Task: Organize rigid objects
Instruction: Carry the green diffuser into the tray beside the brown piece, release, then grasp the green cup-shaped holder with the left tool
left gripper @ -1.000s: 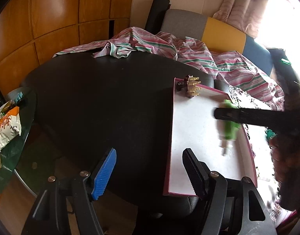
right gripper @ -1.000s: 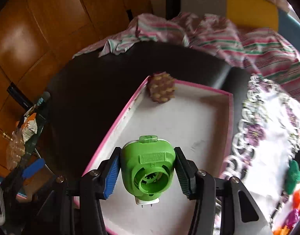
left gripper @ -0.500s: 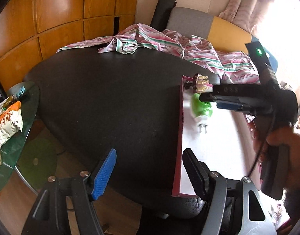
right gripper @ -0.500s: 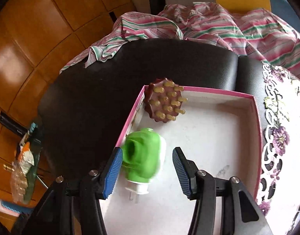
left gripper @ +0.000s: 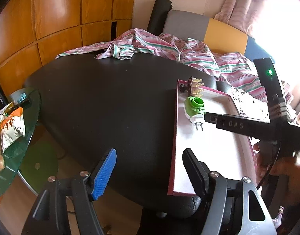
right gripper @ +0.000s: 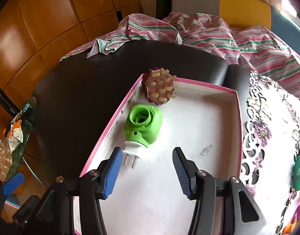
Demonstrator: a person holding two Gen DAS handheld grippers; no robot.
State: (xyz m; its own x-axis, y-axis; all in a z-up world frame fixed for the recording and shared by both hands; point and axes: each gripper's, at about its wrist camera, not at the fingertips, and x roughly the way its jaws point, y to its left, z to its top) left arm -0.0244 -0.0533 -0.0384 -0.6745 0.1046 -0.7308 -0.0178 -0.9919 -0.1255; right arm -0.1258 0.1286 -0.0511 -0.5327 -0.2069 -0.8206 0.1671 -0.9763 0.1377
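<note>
A green and white plug-in device (right gripper: 143, 126) lies on its side in the pink-rimmed white tray (right gripper: 189, 176), by the left wall, its two prongs towards me. A maroon round brush with yellow bristles (right gripper: 159, 87) leans in the tray's far left corner. My right gripper (right gripper: 148, 169) is open and empty, just behind the device's prongs. In the left wrist view the device (left gripper: 195, 108), brush (left gripper: 195, 85) and tray (left gripper: 214, 152) show at right, with the right gripper (left gripper: 206, 115) beside the device. My left gripper (left gripper: 149, 171) is open and empty over the black table's front edge.
The black table (left gripper: 110, 101) holds a striped cloth (left gripper: 169, 47) at the back. A lace cloth (right gripper: 271, 137) with small colourful objects (right gripper: 298, 172) lies right of the tray. A glass side table (left gripper: 16, 127) with snack bags stands at left.
My right gripper carried the green device to the tray's left side, opened and let it go, then drew back. The device now lies on the tray floor. The left gripper stayed open.
</note>
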